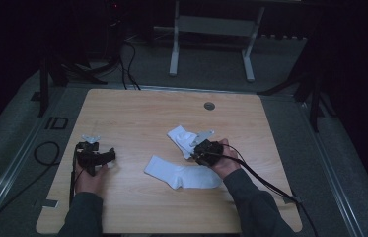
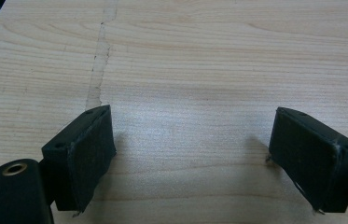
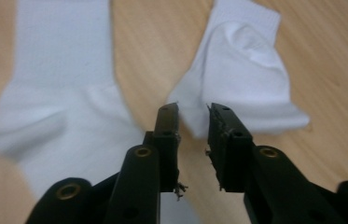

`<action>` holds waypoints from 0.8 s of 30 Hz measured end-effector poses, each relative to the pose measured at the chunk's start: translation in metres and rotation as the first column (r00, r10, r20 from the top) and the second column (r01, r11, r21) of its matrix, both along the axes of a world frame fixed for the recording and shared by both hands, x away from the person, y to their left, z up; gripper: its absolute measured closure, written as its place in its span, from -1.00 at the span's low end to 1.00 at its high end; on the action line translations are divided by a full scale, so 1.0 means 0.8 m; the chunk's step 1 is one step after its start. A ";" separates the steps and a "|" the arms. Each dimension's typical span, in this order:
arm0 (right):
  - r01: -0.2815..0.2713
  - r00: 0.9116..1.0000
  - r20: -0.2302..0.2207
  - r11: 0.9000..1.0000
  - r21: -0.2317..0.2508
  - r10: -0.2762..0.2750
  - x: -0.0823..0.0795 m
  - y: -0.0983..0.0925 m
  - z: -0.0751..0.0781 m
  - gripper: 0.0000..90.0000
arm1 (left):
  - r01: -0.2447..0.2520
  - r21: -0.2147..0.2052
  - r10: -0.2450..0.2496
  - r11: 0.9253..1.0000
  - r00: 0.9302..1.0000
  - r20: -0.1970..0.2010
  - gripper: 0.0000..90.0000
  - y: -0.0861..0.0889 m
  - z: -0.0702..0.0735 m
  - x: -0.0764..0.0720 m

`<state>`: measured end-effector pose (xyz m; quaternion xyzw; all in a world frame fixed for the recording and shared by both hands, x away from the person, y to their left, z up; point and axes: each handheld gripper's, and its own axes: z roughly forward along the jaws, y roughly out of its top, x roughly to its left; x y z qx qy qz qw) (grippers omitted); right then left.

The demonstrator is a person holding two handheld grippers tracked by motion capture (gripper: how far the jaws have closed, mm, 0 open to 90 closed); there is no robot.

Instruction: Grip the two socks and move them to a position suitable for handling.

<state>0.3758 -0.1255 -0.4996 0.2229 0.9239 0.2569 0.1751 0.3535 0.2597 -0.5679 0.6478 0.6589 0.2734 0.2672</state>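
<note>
A: While my right claw [image 3: 194,122] hangs just over the crumpled white sock [image 3: 241,79], where do its jaws stand?

B: Narrowly parted, with a slim gap between them. No cloth is pinched; the near edge of that sock lies just beyond my fingertips.

A: And the other sock?

B: The flat white sock [image 1: 181,173] lies spread on the wooden bench [image 1: 137,106], just beside the crumpled one [image 1: 182,138] and nearer to me. In the high view my right claw [image 1: 200,150] sits between the two.

A: What about your left claw [image 2: 192,149]?

B: Wide apart, holding nothing, with bare bench [image 2: 185,70] under it. It rests well apart from both socks, near the bench's left side [image 1: 90,154].
</note>
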 end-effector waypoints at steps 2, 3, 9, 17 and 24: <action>0.000 1.000 0.005 1.000 0.004 0.000 0.003 0.002 -0.001 0.52 | 0.000 0.000 0.000 1.000 1.000 0.000 -0.68 0.000 0.000 0.000; 0.011 1.000 -0.003 1.000 0.004 -0.011 0.006 0.004 -0.002 0.47 | 0.000 0.000 0.000 1.000 1.000 0.000 -0.68 0.000 0.000 0.000; 0.038 0.999 0.002 0.998 -0.042 -0.038 0.023 0.015 -0.012 0.29 | 0.000 0.000 0.000 1.000 1.000 0.000 -0.68 0.000 0.000 0.000; 0.061 0.998 -0.027 0.995 -0.075 -0.063 0.032 0.015 -0.023 0.46 | 0.000 0.000 0.000 1.000 1.000 0.000 -0.68 0.000 0.000 0.000; 0.069 0.998 -0.008 0.994 -0.084 -0.070 0.035 0.009 -0.016 0.94 | 0.000 0.000 0.000 1.000 1.000 0.000 -0.68 0.000 0.000 0.000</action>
